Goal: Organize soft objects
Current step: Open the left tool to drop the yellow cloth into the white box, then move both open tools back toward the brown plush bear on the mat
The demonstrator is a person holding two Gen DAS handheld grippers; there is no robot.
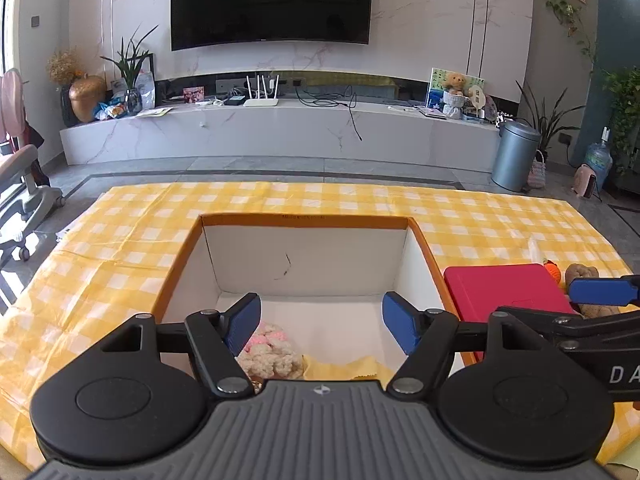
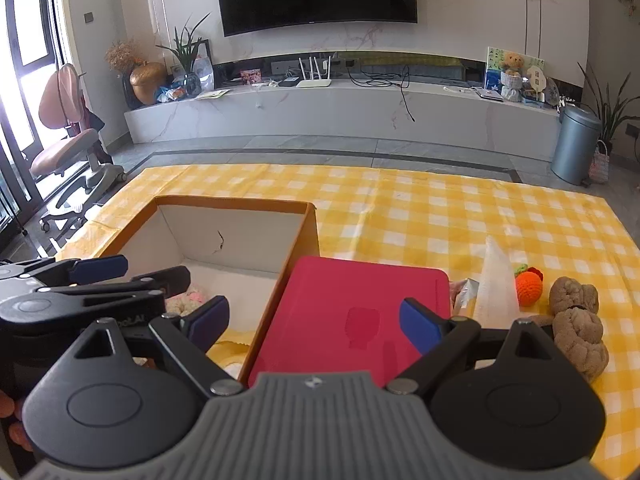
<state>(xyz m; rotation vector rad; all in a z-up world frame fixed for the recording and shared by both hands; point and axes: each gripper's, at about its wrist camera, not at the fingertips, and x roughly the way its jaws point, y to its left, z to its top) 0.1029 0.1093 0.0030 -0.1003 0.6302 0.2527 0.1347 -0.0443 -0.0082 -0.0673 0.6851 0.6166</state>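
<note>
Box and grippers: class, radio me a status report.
Left gripper open over box. Right gripper open over red lid. Brown plush, orange toy outside.

1. A dark television (image 1: 271, 2) hangs on the white marble wall (image 1: 420, 20).
2. A long marble console (image 2: 340, 114) runs below it.
3. Grey tiles cover the floor (image 1: 256, 166).
4. Daylight enters the glass door (image 2: 24, 40) beside a pink chair (image 2: 66, 136).

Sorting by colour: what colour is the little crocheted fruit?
Orange with a green top, clearest in the right wrist view.
</note>
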